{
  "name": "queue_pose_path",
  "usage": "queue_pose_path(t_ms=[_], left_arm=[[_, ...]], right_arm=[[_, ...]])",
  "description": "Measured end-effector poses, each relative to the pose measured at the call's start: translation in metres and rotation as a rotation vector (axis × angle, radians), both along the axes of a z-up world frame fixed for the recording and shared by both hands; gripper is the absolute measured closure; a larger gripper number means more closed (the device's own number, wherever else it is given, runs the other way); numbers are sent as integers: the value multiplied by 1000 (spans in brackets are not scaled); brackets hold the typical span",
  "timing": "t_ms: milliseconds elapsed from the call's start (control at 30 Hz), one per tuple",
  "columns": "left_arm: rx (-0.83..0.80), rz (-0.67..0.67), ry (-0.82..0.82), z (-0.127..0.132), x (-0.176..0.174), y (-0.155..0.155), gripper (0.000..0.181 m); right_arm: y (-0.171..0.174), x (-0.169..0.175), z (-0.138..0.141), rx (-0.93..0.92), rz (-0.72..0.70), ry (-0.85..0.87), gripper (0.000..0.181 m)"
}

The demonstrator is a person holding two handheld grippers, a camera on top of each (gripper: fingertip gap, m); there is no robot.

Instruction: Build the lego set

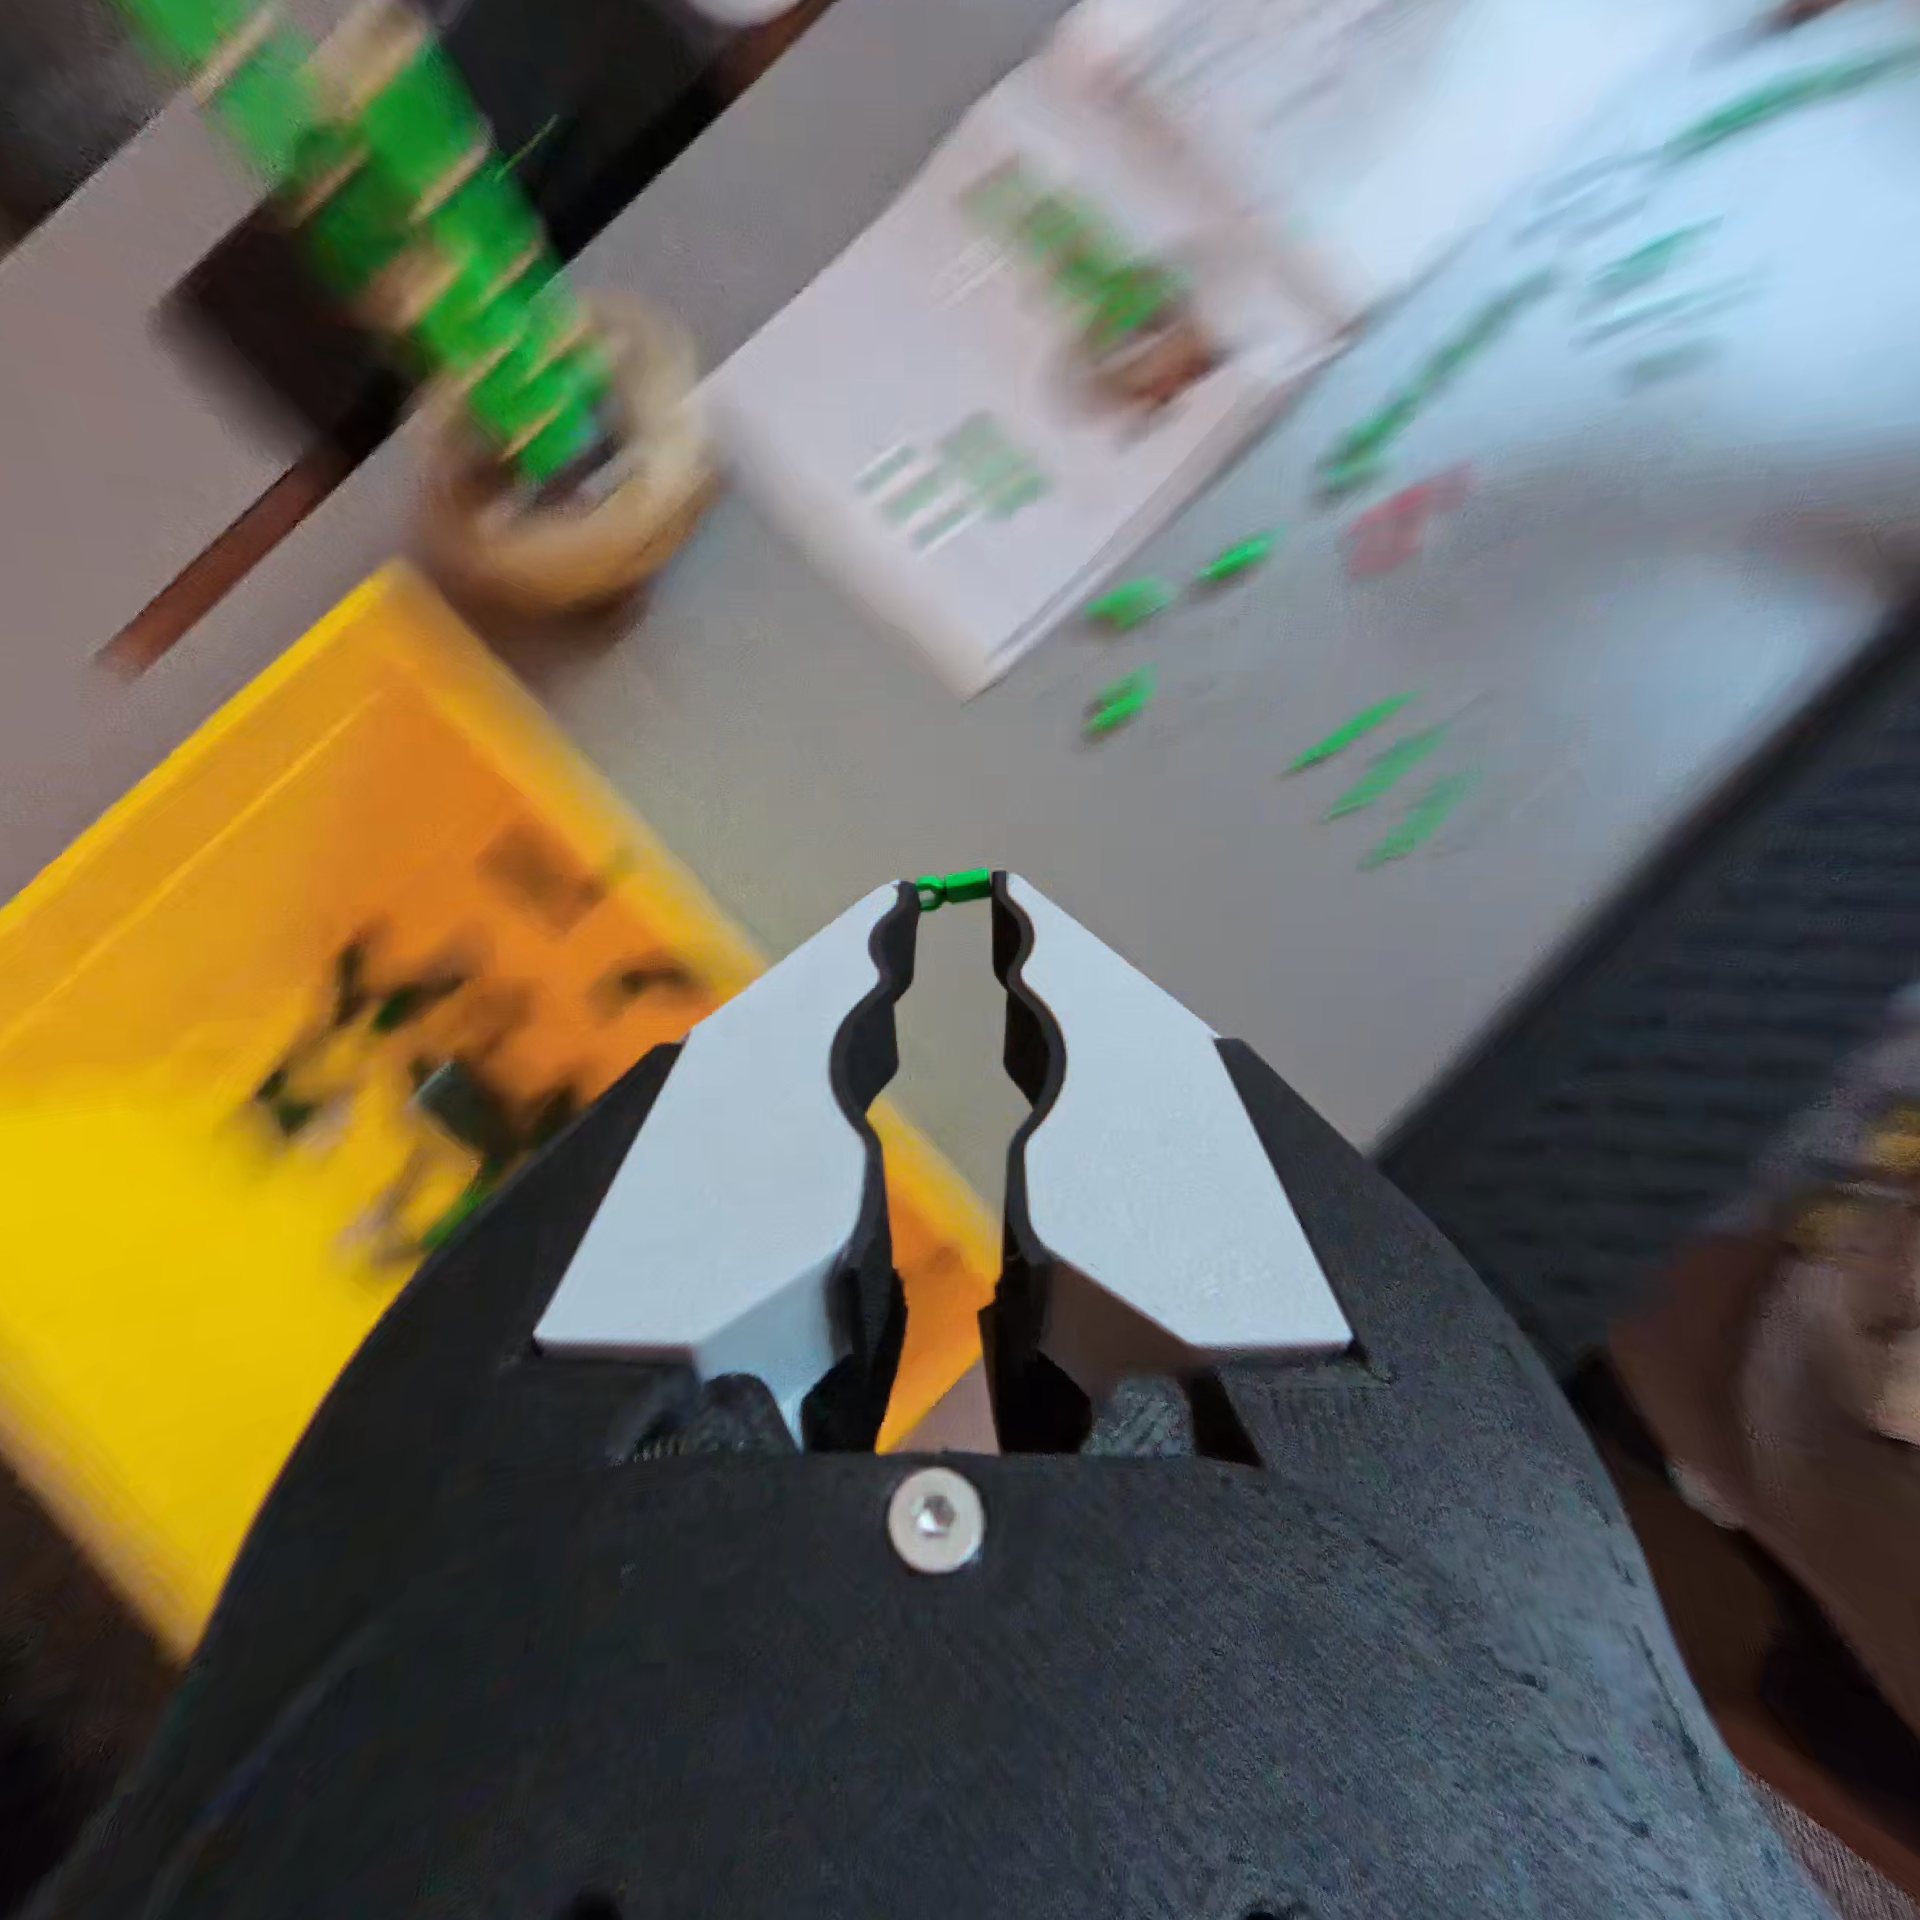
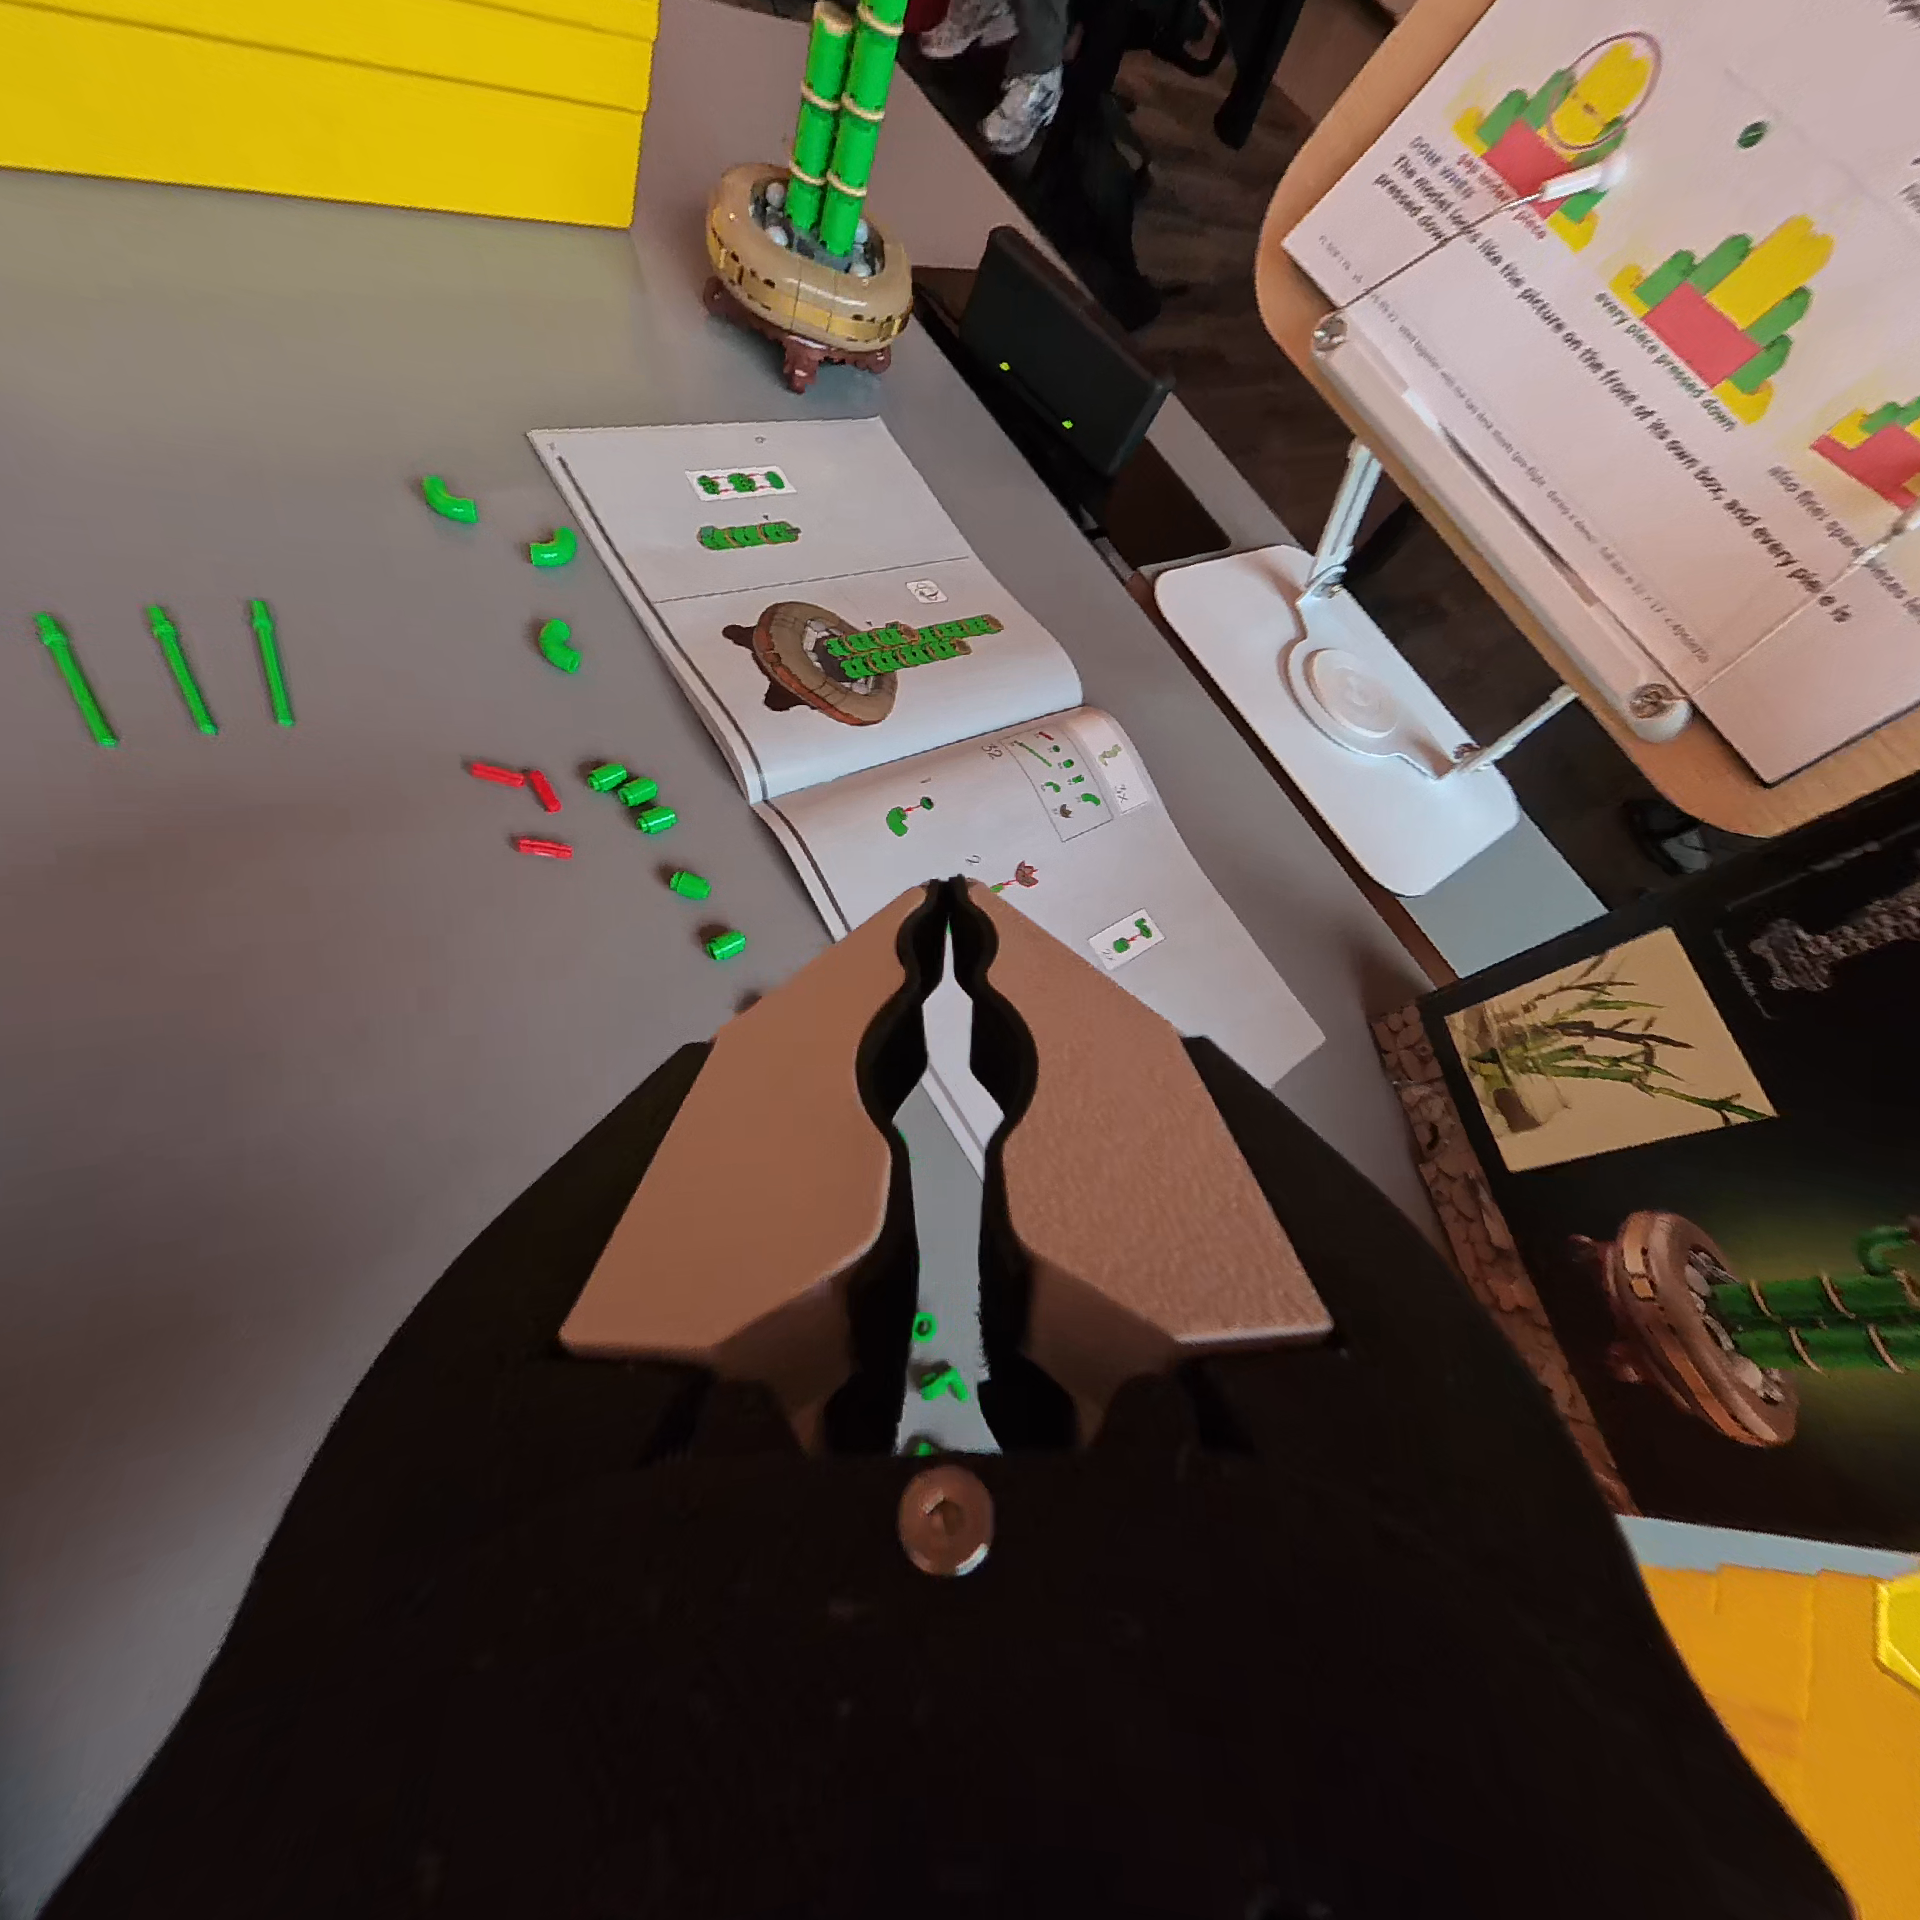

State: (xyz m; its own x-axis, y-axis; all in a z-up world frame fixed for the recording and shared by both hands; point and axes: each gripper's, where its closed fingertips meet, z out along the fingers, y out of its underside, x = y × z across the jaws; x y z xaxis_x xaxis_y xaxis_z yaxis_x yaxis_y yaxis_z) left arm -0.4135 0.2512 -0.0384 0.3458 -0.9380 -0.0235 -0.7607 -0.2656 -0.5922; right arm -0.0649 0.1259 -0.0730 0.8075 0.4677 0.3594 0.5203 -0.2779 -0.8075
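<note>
Green and tiny, a small cylindrical lego piece (image 1: 956, 886) with a ringed end, pinched crosswise at the very tips of the left gripper (image 1: 948, 891), jaws clamped on it with a narrow gap below. Held up above the grey counter (image 1: 831, 727), everything behind smeared by blur. Still readable in the left wrist view: yellow tray (image 1: 260, 1039) at the left with dark and green bits inside, bamboo model (image 1: 499, 343) in its tan round pot beyond. Sharp in the right wrist view instead: right gripper (image 2: 948, 891) with jaws pressed together at the tips, whether on anything cannot be told. Bamboo model (image 2: 821, 208) upright at the far counter edge, open instruction booklet (image 2: 862, 665) just under the tips. Laid out left of the booklet: three long green rods (image 2: 171, 670), three green elbow pieces (image 2: 551, 566), three red pins (image 2: 525, 805), five short green cylinders (image 2: 655, 831). Only here: set box (image 2: 1662, 1195) at the right, white stand (image 2: 1351, 707) carrying a printed sheet (image 2: 1621, 312).
</note>
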Motion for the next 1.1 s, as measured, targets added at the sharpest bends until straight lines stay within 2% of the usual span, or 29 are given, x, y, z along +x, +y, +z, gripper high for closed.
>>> queue_pose_path(t_ms=[67, 133, 233, 333, 433, 533, 667, 800, 1100], left_arm=[[-107, -222, -153, 13, 76, -60, 169], [-158, -405, -221, 6, 144, -109, 169], [-67, -639, -183, -36, 229, -153, 169], [29, -789, -46, -92, 278, -172, 169], [57, -872, 76, -129, 296, -179, 169], [91, -897, 146, -145, 304, -174, 169], [53, -921, 197, -152, 307, -175, 169], [88, -940, 252, -159, 306, -172, 169], [101, -951, 249, -161, 314, -177, 169]], right_arm=[[-3, 8, 6, 50, -18, 9, 181], [-4, 21, 14, 120, -45, 23, 181], [-9, 44, 30, 243, -99, 102, 181], [-10, 69, 39, 348, -167, 183, 181], [-8, 83, 36, 359, -219, 178, 181], [-6, 82, 32, 336, -226, 128, 181], [-6, 74, 33, 320, -209, 122, 181], [-7, 74, 34, 310, -218, 115, 181], [-9, 83, 30, 284, -249, 161, 181]])
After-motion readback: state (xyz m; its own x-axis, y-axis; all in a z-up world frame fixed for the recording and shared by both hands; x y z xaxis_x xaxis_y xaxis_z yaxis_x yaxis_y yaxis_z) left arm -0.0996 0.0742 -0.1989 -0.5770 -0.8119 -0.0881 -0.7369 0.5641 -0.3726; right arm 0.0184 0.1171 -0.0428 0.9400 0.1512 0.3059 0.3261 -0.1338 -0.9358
